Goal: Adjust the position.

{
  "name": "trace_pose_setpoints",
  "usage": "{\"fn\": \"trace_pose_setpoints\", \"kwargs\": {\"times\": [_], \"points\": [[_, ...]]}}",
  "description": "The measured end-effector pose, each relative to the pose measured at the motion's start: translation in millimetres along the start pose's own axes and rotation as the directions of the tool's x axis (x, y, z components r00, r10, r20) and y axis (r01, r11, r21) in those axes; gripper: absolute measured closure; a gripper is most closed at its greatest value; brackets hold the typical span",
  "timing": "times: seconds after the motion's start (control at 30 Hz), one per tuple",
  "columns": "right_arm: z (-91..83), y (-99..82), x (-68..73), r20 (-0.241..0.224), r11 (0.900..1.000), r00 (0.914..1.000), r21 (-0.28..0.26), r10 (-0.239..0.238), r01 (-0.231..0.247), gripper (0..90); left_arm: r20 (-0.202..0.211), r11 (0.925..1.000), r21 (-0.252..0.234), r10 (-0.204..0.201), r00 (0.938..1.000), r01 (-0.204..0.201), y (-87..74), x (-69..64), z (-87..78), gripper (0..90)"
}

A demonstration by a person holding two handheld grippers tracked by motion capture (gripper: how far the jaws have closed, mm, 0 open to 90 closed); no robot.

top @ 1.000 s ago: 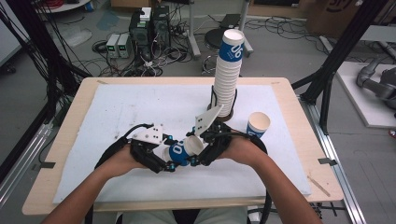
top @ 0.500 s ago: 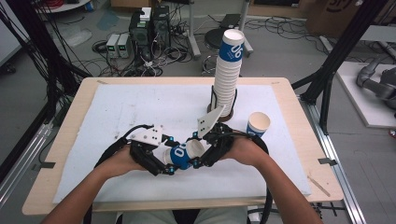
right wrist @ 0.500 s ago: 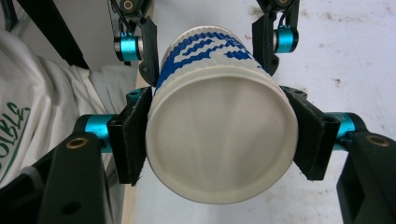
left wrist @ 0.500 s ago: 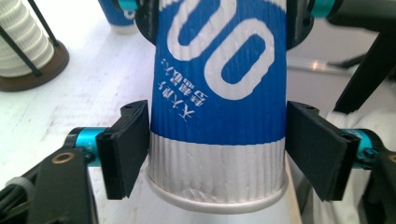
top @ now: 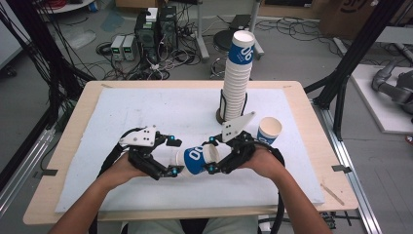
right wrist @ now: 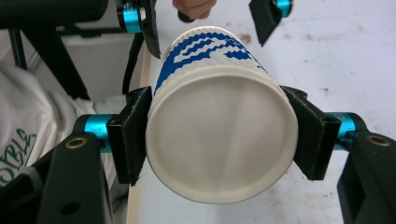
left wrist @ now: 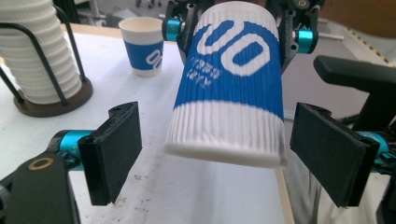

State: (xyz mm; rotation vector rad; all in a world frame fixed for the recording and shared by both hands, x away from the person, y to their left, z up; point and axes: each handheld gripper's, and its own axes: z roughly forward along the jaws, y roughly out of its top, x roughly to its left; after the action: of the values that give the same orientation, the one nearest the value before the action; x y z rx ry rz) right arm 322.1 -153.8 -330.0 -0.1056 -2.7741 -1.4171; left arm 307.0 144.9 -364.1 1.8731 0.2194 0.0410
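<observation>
Up close, right claw (right wrist: pixel 219 135) gripping cup (right wrist: pixel 219 140) rim, left claw (left wrist: pixel 229 149) just opened

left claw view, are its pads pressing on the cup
No, both pads stand clear of the cup, with a gap on each side, while the right claw grips it near the rim.

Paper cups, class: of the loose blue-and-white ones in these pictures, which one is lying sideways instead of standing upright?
The cup clamped at its rim end in the right gripper, held above the table. The other loose cup stands upright beside the stack.
</observation>
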Motion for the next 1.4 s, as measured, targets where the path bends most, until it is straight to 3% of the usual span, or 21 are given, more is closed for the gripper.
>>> {"fn": "trace_pose_setpoints", "kwargs": {"times": [0.23,0.43,0.6,0.7,0.83,0.9,1.07,1.23,1.4], "points": [[-7.0,-13.6,-0.8,0.022,0.9936,0.9992,-0.108,0.035,-0.033,31.3,-0.013,0.9956,-0.09,-0.025,0.9996,0.024,-6.8,0.8,-10.0,16.7],[-5.8,-24.6,-0.1,0.017,0.9792,0.998,-0.195,0.062,-0.057,31.3,-0.022,0.9883,-0.148,-0.039,0.999,0.035,-12.7,0.4,-12.3,16.7],[-1.3,-31.8,1.2,0.01,0.9664,0.9974,-0.248,0.072,-0.067,31.3,-0.003,0.9805,-0.19,-0.053,0.9986,0.052,-16.3,-0.3,-10.2,16.7],[0.5,-35.1,2.1,-0.001,0.954,0.9971,-0.291,0.076,-0.073,31.3,0.025,0.9751,-0.211,-0.064,0.9977,0.067,-18.2,-0.7,-7.3,16.7],[4.7,-39.6,1.4,-0.02,0.9296,0.9963,-0.359,0.084,-0.086,31.4,0.039,0.9697,-0.229,-0.077,0.9963,0.084,-19.8,-0.8,-2.3,16.1],[7.9,-41.1,1.7,-0.045,0.9171,0.9948,-0.385,0.092,-0.102,31.4,0.046,0.9695,-0.231,-0.074,0.9962,0.083,-19.6,-1.3,0.5,16.0],[13.6,-42.7,0.8,-0.068,0.8982,0.9932,-0.424,0.094,-0.114,31.4,0.056,0.9673,-0.237,-0.08,0.9953,0.091,-19.2,-1.7,4.1,15.9],[13.7,-44.4,0.3,-0.07,0.8924,0.9925,-0.435,0.1,-0.121,31.4,0.06,0.9651,-0.243,-0.085,0.9946,0.097,-19.9,-1.4,3.8,15.9],[14.5,-45.2,0.6,-0.068,0.8958,0.9928,-0.429,0.098,-0.118,31.4,0.053,0.9692,-0.231,-0.074,0.9958,0.085,-20.8,-0.5,3.8,19.5]]}}
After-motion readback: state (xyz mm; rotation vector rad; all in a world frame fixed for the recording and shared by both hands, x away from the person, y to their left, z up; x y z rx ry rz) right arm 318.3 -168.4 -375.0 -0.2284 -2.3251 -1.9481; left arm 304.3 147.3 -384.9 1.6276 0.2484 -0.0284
